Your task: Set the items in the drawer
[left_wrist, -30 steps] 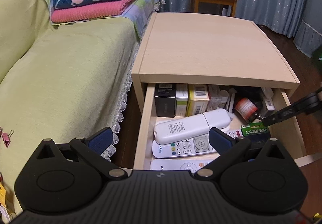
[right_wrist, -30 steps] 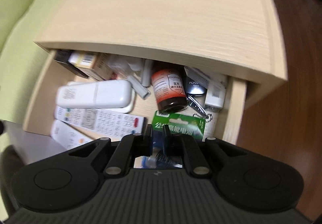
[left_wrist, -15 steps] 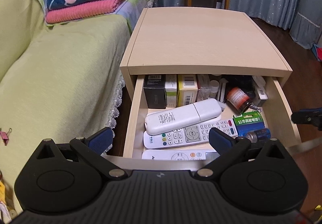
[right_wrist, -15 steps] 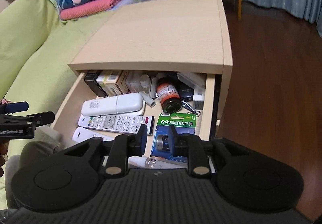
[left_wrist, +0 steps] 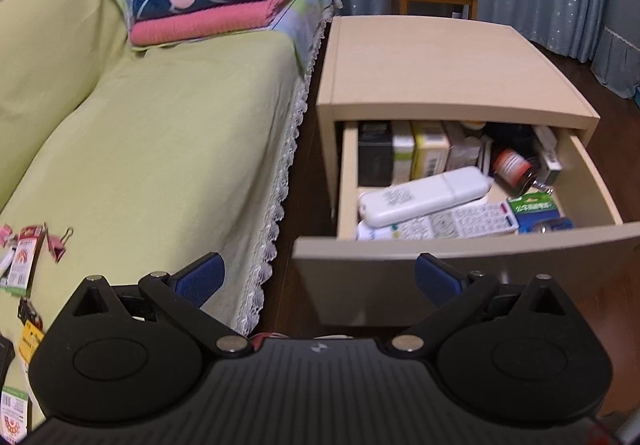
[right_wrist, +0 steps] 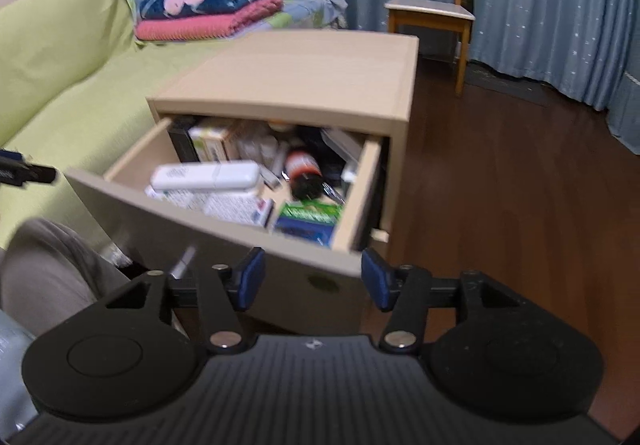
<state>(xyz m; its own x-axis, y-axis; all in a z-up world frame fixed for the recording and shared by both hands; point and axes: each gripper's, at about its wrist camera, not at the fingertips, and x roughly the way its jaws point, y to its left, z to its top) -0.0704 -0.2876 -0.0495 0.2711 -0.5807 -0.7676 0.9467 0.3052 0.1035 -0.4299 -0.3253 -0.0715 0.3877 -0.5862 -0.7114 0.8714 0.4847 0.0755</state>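
Since the half-second-earlier frames both grippers have pulled back from the nightstand, and the right gripper (right_wrist: 313, 279), then nearly closed above the battery pack, now has its blue pads spread wide with nothing between them. We note the left gripper (left_wrist: 318, 279) is likewise wide apart and empty, hovering in front of the drawer (left_wrist: 460, 271) front panel, partly over the edge of the green-covered sofa (left_wrist: 160, 149). We see the drawer pulled out of the light wood nightstand (left_wrist: 436, 61). Inside it, a white remote (left_wrist: 424, 196) lies diagonally across a second white remote with many buttons (left_wrist: 460, 223); the green-and-blue battery pack (left_wrist: 538, 211) sits at the front right corner, just beside the buttoned remote. Behind the pack a brown bottle with an orange-and-white label (left_wrist: 514, 167) lies on its side. Small boxes (left_wrist: 404, 153) stand in a row along the back left of the drawer. On the sofa near the left gripper we record a pink binder clip (left_wrist: 60, 245) and some packaged items (left_wrist: 22, 261), blurred. Folded pink and navy blankets (left_wrist: 212, 5) rest at the sofa's far end. A wooden chair (right_wrist: 430, 1) stands by the blue curtains (right_wrist: 552, 5).
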